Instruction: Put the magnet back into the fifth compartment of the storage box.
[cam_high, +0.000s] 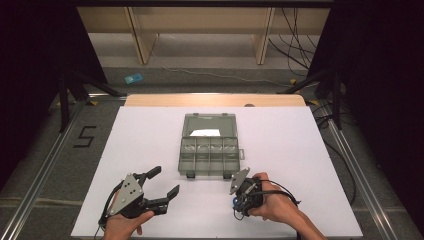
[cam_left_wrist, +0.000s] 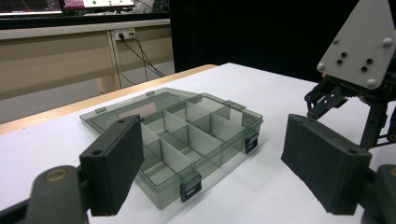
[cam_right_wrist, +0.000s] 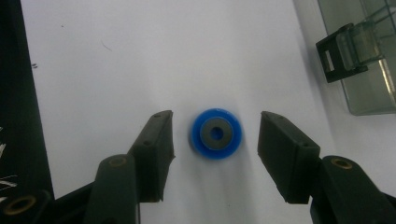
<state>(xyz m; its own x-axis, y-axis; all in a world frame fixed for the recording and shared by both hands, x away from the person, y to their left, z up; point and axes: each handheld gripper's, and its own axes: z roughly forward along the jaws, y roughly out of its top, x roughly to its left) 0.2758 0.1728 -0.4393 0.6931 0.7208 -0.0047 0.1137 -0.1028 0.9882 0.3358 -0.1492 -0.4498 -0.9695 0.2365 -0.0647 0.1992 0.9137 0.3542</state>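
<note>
At the bottom of the high view, a person's hands hold two claws over a white desk (cam_high: 150, 125). The left claw (cam_high: 162, 183), at lower left of the frame, is released, its two black jaws spread wide with nothing between them and nothing touching them. In the left gripper view those jaws stand far apart at the bottom corners, framing the organizer box (cam_left_wrist: 182, 140) beyond.

The right claw (cam_high: 236, 204), at lower centre-right of the high view, points down at the desk under the person's right hand (cam_high: 272, 202). In the right gripper view its jaws are parted to either side of a small blue wheel (cam_right_wrist: 216, 134) with a dark grey hub, lying flat on the white surface at the middle of the frame. A gap of bare desk shows between each jaw and the wheel, so the claw grips nothing.

Farther up, at the centre of the high view, the smoke-tinted plastic organizer box lies open, its lid folded flat toward the far edge, its divided compartments showing. One of its black latches (cam_right_wrist: 340, 55) appears at the upper right of the right gripper view, near the wheel but apart from it.

Beyond the desk, cables (cam_high: 295, 45) trail across the floor.
</note>
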